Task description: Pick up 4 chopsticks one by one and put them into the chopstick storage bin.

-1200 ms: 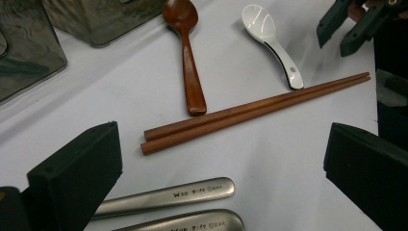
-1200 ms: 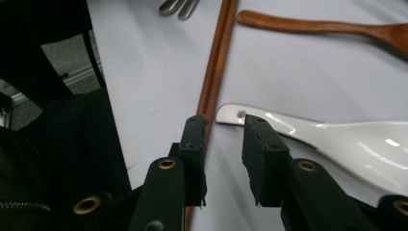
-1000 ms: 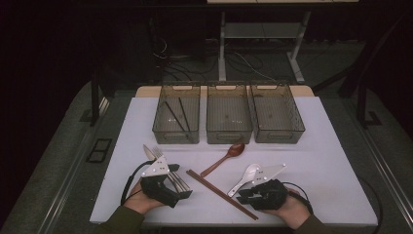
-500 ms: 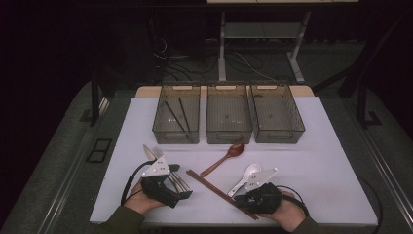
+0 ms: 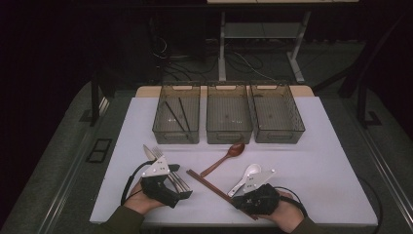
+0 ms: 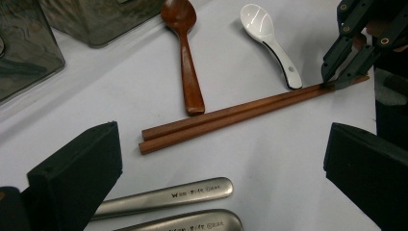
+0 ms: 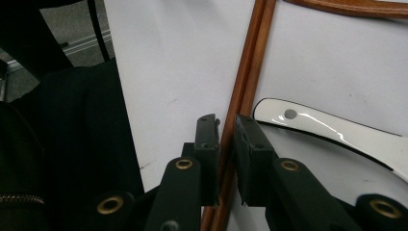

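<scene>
metal handles (image 6: 166,198) cut off, chopsticks (image 7: 243,96) partly hidden

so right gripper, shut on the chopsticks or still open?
Shut on the chopsticks: the right gripper straddles the pair near one end, jaws having just closed narrow against both sides.

You are viewing a brightly lit table (image 5: 316,146) against dark, dim surroundings. Glare is showing on the white spoon (image 6: 262,29), and near jaws are blurring slightly.

The white table (image 5: 321,146) carries three clear plastic bins (image 5: 229,119) in a row along its far side. Nearer lie a brown wooden spoon (image 5: 229,156), a white ceramic spoon (image 5: 247,176), a pair of brown chopsticks (image 5: 209,187) and steel cutlery (image 5: 168,170).
</scene>
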### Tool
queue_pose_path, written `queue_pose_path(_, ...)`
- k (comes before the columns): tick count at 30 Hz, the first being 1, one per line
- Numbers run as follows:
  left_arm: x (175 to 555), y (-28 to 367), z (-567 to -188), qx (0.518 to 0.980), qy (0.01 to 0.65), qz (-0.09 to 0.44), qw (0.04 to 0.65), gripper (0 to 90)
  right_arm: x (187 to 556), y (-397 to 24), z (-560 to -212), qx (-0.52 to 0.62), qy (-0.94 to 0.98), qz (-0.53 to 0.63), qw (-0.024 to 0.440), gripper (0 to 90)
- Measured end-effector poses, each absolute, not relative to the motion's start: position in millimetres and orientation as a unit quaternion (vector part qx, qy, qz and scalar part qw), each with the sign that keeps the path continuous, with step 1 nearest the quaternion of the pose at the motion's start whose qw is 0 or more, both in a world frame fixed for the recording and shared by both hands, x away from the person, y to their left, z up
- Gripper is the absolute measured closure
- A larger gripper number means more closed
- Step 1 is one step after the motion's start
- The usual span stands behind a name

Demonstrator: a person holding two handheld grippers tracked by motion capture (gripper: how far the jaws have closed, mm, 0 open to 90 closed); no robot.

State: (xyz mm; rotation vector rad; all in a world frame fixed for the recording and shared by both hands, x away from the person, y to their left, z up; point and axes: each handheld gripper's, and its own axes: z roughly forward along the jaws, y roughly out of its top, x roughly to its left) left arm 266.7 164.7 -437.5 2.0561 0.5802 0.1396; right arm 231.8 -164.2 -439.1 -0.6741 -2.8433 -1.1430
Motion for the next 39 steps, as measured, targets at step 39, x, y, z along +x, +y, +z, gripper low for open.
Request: queue_pose_path(39, 266, 164, -437, 0.844, 0.237, 0.057, 0.478, 0.0, 226, -152, -443, -0.193, -0.919, -0.341, -0.035, 83.2)
